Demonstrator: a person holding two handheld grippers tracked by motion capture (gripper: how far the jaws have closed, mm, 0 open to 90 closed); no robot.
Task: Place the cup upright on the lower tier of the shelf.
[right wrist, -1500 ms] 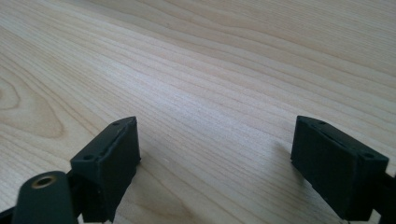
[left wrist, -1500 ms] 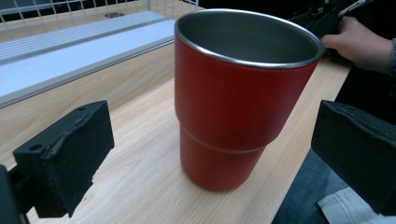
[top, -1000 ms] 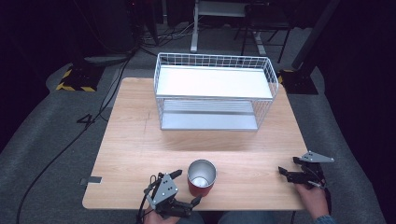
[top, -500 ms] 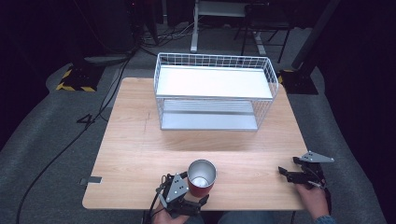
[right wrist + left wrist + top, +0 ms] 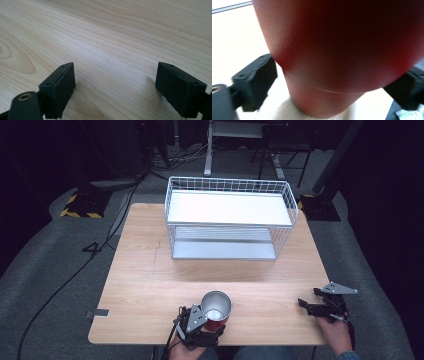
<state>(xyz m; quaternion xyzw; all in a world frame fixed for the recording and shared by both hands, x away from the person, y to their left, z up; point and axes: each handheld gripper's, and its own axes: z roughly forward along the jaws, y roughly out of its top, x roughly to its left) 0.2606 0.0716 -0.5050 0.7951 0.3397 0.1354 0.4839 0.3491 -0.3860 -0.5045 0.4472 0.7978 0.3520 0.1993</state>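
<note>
Red tumbler (image 5: 216, 312) stands at the bench's (image 5: 150, 285) near edge; your left claw (image 5: 212, 329) has just slid in around its base, spread, ready to pinch; your right claw (image 5: 312, 306) idles spread.

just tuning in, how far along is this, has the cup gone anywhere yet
Little looks done: the red cup stands at the table's near edge, and the wire rack holds nothing. In hand: the left gripper has its jaws on either side of the cup; a firm grip is unclear. The right gripper waits open. Lifting and placing remain, presumably.
</note>
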